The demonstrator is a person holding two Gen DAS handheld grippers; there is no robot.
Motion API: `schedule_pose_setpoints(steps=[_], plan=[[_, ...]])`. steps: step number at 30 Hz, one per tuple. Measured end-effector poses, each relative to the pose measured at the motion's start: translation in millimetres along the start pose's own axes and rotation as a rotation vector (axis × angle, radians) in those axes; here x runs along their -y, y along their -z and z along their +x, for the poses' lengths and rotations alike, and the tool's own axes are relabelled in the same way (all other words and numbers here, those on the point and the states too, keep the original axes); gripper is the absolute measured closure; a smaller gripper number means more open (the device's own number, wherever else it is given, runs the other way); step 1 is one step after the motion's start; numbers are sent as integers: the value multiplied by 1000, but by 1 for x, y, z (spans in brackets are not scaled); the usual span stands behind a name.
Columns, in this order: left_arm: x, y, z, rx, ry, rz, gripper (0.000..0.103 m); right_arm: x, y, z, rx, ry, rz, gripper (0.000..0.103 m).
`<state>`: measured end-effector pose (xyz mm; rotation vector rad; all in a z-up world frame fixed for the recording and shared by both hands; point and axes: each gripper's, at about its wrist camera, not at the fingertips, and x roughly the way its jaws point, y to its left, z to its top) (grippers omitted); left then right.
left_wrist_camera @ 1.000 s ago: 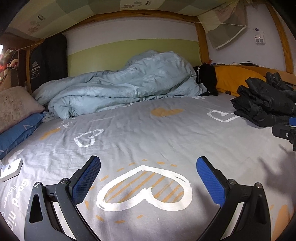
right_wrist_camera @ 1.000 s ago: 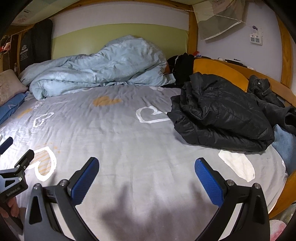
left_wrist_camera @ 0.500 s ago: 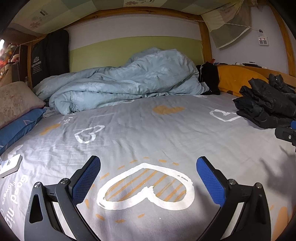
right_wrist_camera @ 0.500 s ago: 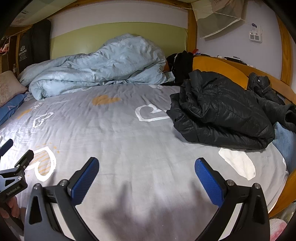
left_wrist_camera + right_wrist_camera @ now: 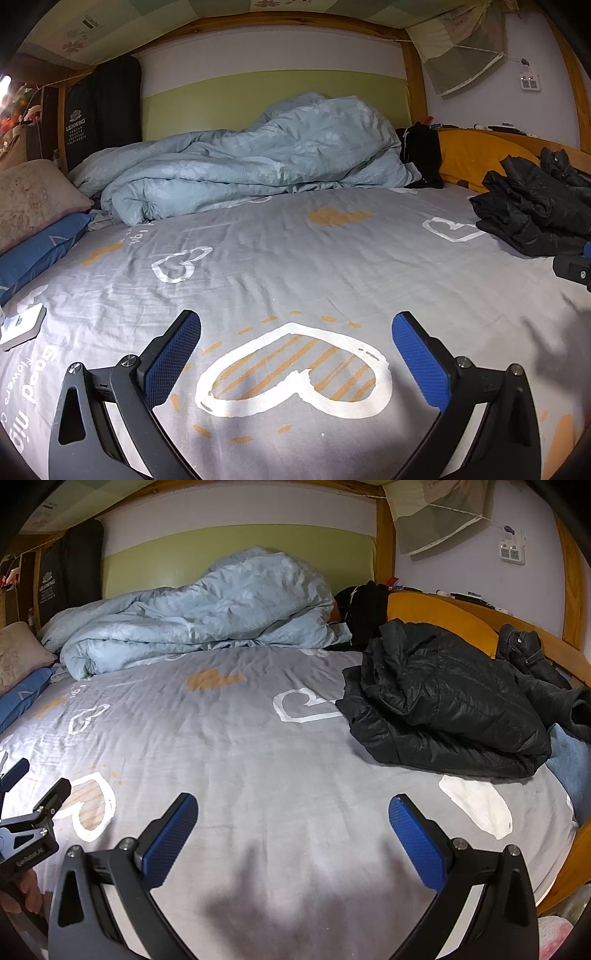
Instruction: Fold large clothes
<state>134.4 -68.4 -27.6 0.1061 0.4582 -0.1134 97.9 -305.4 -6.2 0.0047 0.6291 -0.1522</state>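
Note:
A crumpled black puffer jacket [image 5: 443, 705] lies on the right side of the bed; in the left wrist view the jacket [image 5: 535, 210] shows at the far right. My right gripper [image 5: 293, 834] hovers open over the grey sheet [image 5: 240, 738], well short of the jacket and to its left. Open as well, my left gripper [image 5: 295, 356] hangs above a striped heart print, holding nothing. The left gripper's body [image 5: 29, 819] appears at the right wrist view's left edge, with part of a hand below it.
A bunched light-blue duvet [image 5: 251, 166] fills the back of the bed. Pillows [image 5: 33, 221] lie at the left, with a small white device [image 5: 20, 325] near them. More dark clothes [image 5: 535, 664] and an orange cushion [image 5: 436, 616] line the wooden rail on the right.
Both views have shifted slightly: the bedding sits a little lower in the left wrist view, and the jacket a touch nearer in the right. Both grippers stay open.

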Motion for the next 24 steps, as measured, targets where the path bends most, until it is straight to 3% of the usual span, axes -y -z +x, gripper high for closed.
schedule_pose_setpoints(steps=[24], plan=[[0,1,1,-10,4,-3,0,-2,0,-3,-2,-4,2,0]])
